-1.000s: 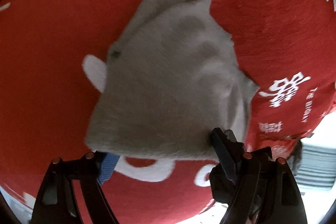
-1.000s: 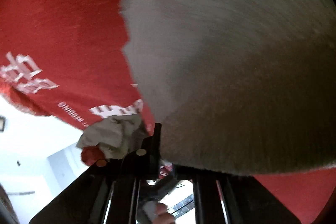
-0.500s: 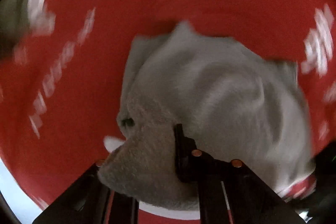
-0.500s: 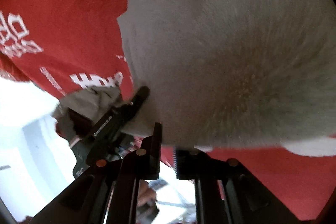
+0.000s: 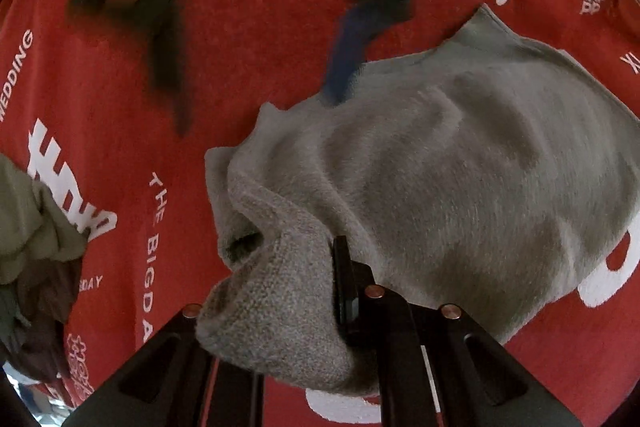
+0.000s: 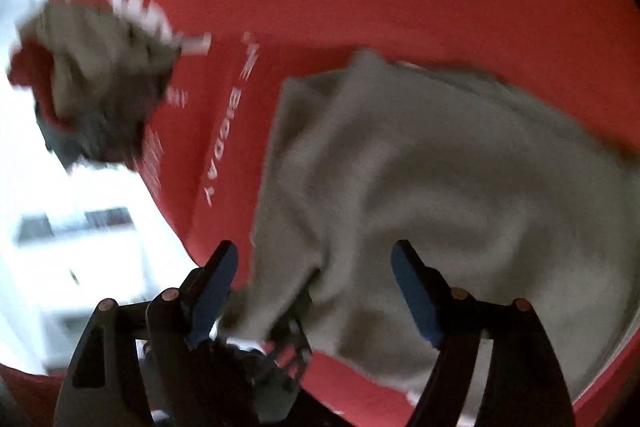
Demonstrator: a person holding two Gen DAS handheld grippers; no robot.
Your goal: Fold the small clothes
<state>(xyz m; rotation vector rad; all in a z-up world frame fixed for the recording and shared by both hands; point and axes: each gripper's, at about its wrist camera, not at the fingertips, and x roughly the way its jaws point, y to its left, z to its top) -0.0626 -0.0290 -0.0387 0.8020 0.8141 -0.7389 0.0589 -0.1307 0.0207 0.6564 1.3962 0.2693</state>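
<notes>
A small grey knit garment [image 5: 460,179] lies rumpled on the red cloth with white lettering [image 5: 248,39]. My left gripper [image 5: 320,291] is shut on the garment's ribbed hem, which bunches over the left finger. In the left wrist view my right gripper [image 5: 248,39] shows blurred at the top, jaws apart above the cloth, with a blue pad over the garment's far edge. In the right wrist view the garment [image 6: 460,187] spreads ahead. My right gripper [image 6: 316,287] is open over its near edge, holding nothing.
A heap of other small clothes [image 5: 36,247] sits at the left on the red cloth; it also shows in the right wrist view [image 6: 96,95], near the table's edge. Beyond the edge is a bright white floor [image 6: 80,247].
My left gripper has closed on the garment's hem and drawn it up. My right gripper has let go of the garment, opened and pulled back from it.
</notes>
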